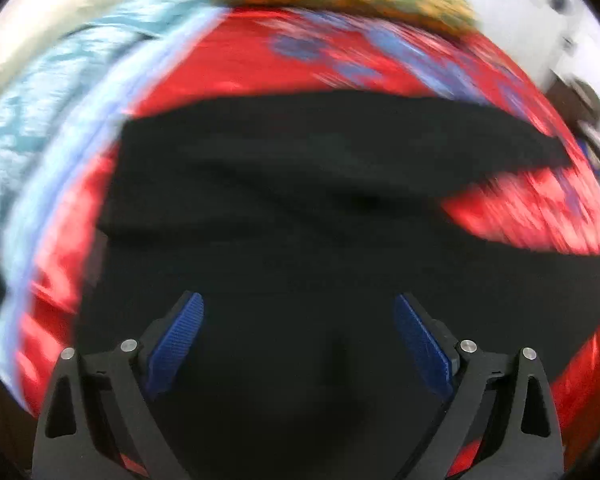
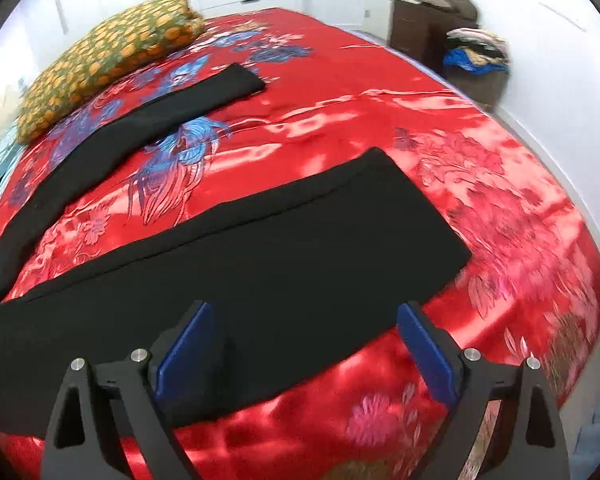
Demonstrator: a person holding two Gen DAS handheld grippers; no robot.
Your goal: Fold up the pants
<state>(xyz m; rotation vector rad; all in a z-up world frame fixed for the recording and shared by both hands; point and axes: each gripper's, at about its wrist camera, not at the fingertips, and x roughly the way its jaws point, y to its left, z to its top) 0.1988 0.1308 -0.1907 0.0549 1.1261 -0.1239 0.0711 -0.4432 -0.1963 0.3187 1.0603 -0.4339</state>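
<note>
Black pants [image 2: 260, 248] lie spread flat on a red satin bedspread [image 2: 360, 92]. The two legs are splayed apart: the near leg ends at a hem [image 2: 416, 208], the far leg [image 2: 148, 116] reaches toward the pillow. My right gripper [image 2: 304, 316] is open and empty, above the near leg's lower edge. In the blurred left wrist view the pants [image 1: 300, 200] fill the middle, and my left gripper [image 1: 298, 304] is open and empty just over the black cloth.
A yellow-and-green patterned pillow [image 2: 108, 52] lies at the bed's far left. A dark dresser [image 2: 416, 28] and a pile of clothes [image 2: 476, 48] stand by the white wall at the far right. Light blue bedding [image 1: 60, 92] shows left of the spread.
</note>
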